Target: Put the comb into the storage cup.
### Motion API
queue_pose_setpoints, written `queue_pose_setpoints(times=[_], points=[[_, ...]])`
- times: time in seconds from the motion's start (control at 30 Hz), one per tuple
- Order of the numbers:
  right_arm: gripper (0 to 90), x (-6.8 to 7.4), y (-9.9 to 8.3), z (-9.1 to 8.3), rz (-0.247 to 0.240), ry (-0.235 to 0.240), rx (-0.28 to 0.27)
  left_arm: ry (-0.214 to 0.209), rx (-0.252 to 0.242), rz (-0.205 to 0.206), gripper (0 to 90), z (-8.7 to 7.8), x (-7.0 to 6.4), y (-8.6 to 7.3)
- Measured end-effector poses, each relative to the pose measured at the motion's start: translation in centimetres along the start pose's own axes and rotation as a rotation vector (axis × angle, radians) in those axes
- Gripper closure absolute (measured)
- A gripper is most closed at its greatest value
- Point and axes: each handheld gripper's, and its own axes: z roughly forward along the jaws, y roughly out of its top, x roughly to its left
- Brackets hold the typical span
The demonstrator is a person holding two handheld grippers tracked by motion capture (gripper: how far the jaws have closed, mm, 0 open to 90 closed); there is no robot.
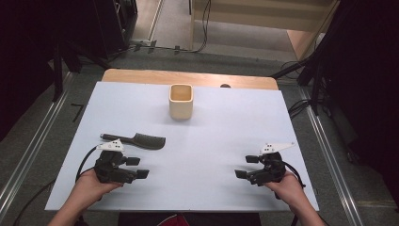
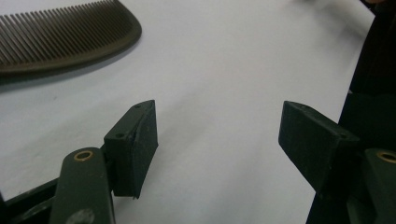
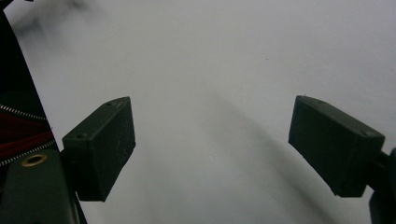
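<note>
A dark comb (image 1: 136, 140) with a thin handle lies on the white table (image 1: 211, 136), left of the middle; its teeth (image 2: 60, 35) fill the upper left of the left gripper view. My left gripper (image 1: 137, 167) rests just in front of the comb, open, jaws wide apart with nothing between them (image 2: 217, 140). My right gripper (image 1: 246, 166) sits near the table's front right, also open and empty (image 3: 212, 149), pointing toward the middle. A cream square cup (image 1: 181, 100) stands upright at the back centre, well away from both grippers.
The white sheet covers a wooden tabletop whose far edge (image 1: 188, 76) shows behind the cup. Metal rails (image 1: 28, 155) run along the floor on both sides, and cables (image 1: 299, 106) lie on the floor at the right.
</note>
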Motion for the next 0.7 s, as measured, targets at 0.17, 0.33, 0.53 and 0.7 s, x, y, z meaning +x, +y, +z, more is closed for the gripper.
queue_pose_setpoints(times=[0.17, 0.33, 0.53, 0.7], points=[[12.9, 0.0, 0.0, 0.0, -0.001, 0.000, 0.003, 0.005, -0.007, -0.012, 29.5, -0.3, 0.1, 0.2], [12.9, 0.0, 0.0, 0.1, -0.002, -0.003, 0.005, 0.051, -0.020, -0.019, 29.5, -0.8, 0.1, 0.5], [12.9, 0.1, 0.0, 0.1, -0.002, -0.002, 0.004, 0.059, -0.038, -0.060, 29.5, -1.3, 0.6, 0.8], [12.9, 0.0, 0.0, 0.1, 0.001, -0.005, 0.003, 0.077, -0.041, -0.072, 29.6, -1.6, 0.7, 1.2]])
